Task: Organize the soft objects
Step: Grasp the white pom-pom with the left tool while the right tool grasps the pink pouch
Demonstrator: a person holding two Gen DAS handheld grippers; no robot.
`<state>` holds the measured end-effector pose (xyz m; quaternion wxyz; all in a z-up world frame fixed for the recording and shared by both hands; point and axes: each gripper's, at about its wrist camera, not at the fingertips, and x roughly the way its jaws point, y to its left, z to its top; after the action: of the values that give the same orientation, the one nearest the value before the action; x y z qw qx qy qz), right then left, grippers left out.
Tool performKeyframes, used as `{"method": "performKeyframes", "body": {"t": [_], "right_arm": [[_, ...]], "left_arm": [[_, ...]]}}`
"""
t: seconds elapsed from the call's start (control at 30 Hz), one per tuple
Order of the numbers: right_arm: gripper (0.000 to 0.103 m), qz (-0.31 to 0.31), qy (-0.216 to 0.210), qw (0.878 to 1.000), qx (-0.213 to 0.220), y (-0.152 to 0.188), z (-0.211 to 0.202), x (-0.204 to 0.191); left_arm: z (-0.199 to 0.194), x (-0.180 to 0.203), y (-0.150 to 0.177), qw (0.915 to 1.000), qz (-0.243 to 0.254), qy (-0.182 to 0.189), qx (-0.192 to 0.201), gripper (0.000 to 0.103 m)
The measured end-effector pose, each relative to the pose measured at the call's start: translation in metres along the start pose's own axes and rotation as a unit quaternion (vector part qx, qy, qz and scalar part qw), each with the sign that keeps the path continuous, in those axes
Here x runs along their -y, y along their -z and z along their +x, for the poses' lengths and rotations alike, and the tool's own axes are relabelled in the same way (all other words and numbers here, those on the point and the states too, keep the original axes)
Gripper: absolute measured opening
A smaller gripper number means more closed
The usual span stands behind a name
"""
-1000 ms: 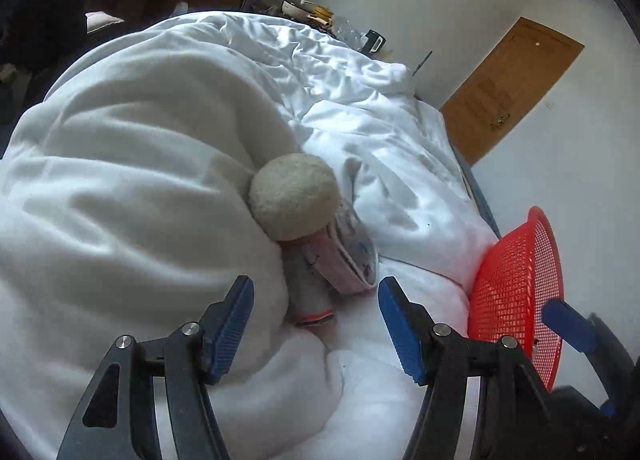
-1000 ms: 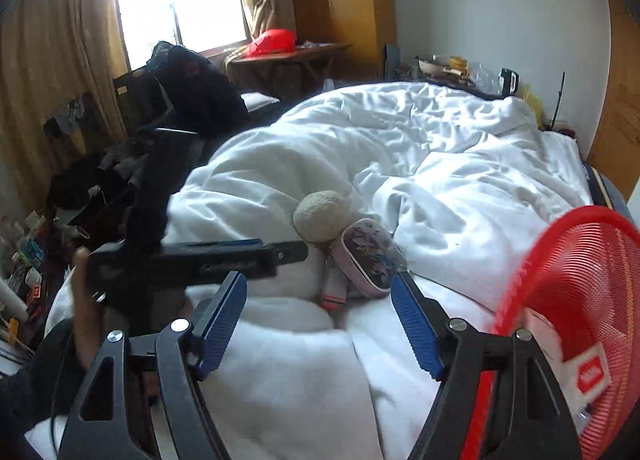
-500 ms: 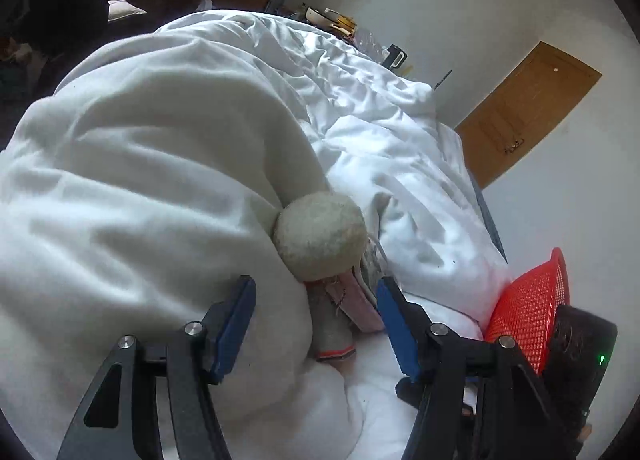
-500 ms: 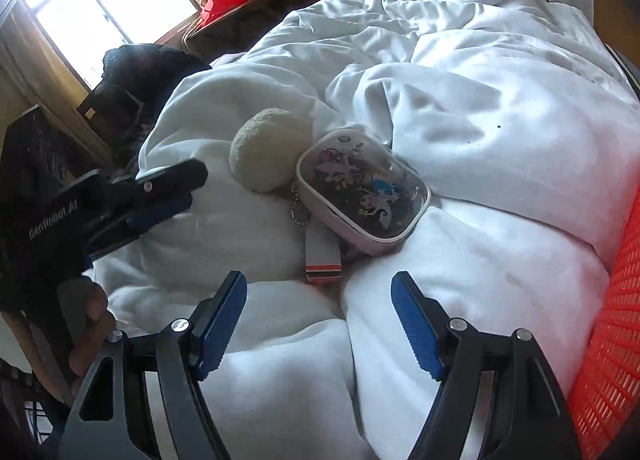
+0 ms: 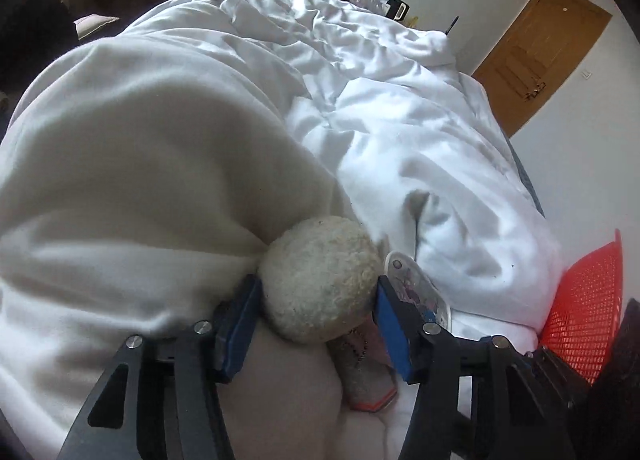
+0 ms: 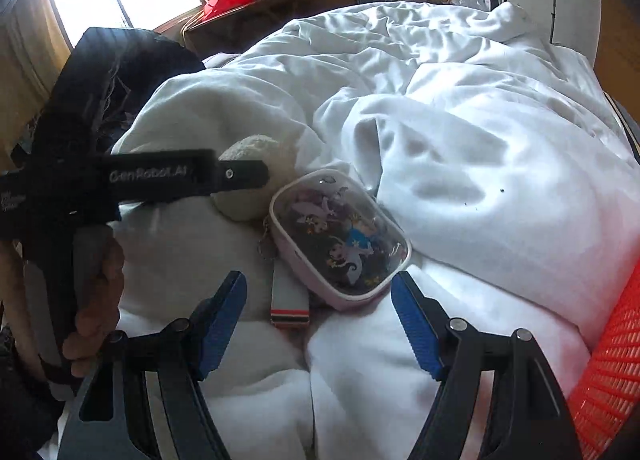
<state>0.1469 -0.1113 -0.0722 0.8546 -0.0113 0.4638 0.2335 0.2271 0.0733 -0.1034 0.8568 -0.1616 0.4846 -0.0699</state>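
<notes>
A fluffy cream ball (image 5: 320, 280) lies on the white duvet (image 5: 400, 119), next to a pink pouch with a clear cartoon window (image 6: 340, 236). My left gripper (image 5: 316, 320) has its blue pads on both sides of the ball and touches it. The ball (image 6: 256, 187) and the left gripper's finger over it also show in the right wrist view. My right gripper (image 6: 320, 324) is open and empty, just short of the pouch and its striped strap (image 6: 290, 300). In the left wrist view the pouch (image 5: 416, 292) is edge-on behind the right pad.
A red mesh basket (image 5: 584, 308) stands at the right edge of the bed and also shows in the right wrist view (image 6: 608, 372). A wooden door (image 5: 540, 55) is at the far right. A cluttered table with a red item (image 6: 232, 3) is by the window.
My left gripper moved forward and its jaws narrowed around the cream ball. My right gripper moved closer to the pouch and stayed open.
</notes>
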Motion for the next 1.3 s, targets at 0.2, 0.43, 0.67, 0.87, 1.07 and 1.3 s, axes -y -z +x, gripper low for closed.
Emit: {"method": "performKeyframes", "body": {"t": [0.2,0.43,0.67,0.87,1.07,1.3], "right_arm": [[0.074,-0.007,-0.005,1.0,0.003,-0.011,0.012,0.003],[0.074,0.038,-0.006,0.999,0.01,-0.032,0.037,0.03],[0.096,0.037,-0.059,0.997,-0.017,-0.04,0.06,0.031],[0.099,-0.011,-0.043,0.997,-0.055,-0.031,0.074,0.01],[0.081,-0.013,-0.06,0.998,-0.029,-0.017,0.055,0.009],[0.076,-0.009,-0.046,0.998,-0.037,-0.018,0.059,0.012]], "left_arm": [[-0.03,-0.021,0.013,0.9947,-0.044,0.085,0.038,0.055],[-0.058,-0.033,0.032,0.986,-0.068,0.14,0.06,0.055],[-0.058,-0.034,0.037,0.9847,-0.071,0.15,0.055,0.055],[-0.061,-0.04,0.038,0.9823,-0.084,0.157,0.059,0.055],[-0.06,-0.039,0.039,0.9827,-0.085,0.153,0.059,0.055],[-0.057,-0.037,0.038,0.984,-0.082,0.148,0.057,0.055]]}}
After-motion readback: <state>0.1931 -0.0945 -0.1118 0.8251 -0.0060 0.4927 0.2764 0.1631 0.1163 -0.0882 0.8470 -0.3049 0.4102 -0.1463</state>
